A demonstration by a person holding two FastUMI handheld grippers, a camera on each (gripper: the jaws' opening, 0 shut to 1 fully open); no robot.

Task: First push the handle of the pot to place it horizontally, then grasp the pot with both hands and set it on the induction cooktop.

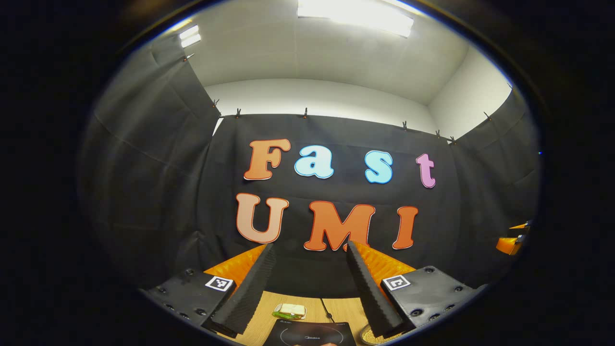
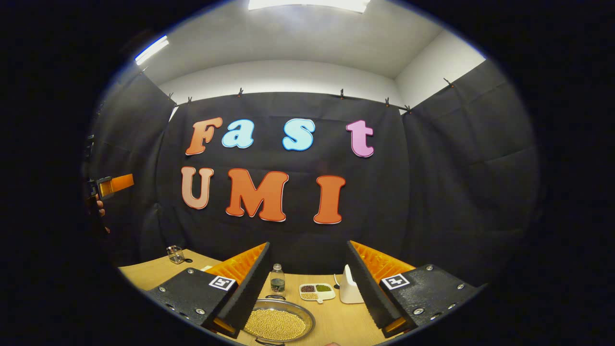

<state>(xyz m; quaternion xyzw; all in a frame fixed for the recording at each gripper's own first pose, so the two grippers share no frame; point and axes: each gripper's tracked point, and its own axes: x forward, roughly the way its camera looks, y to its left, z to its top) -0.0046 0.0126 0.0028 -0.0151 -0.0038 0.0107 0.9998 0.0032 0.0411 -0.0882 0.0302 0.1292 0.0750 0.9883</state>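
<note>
Left tool (image 1: 307, 250) gapes, empty, above the cooktop (image 1: 310, 332); right tool (image 2: 307, 247) gapes, empty, over the pot (image 2: 278, 323).

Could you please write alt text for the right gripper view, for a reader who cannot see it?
The right tongs hang open above a wooden table, with a pot of pale round grains just below them. Behind it stand a small bottle, a divided dish and a white container.
</note>
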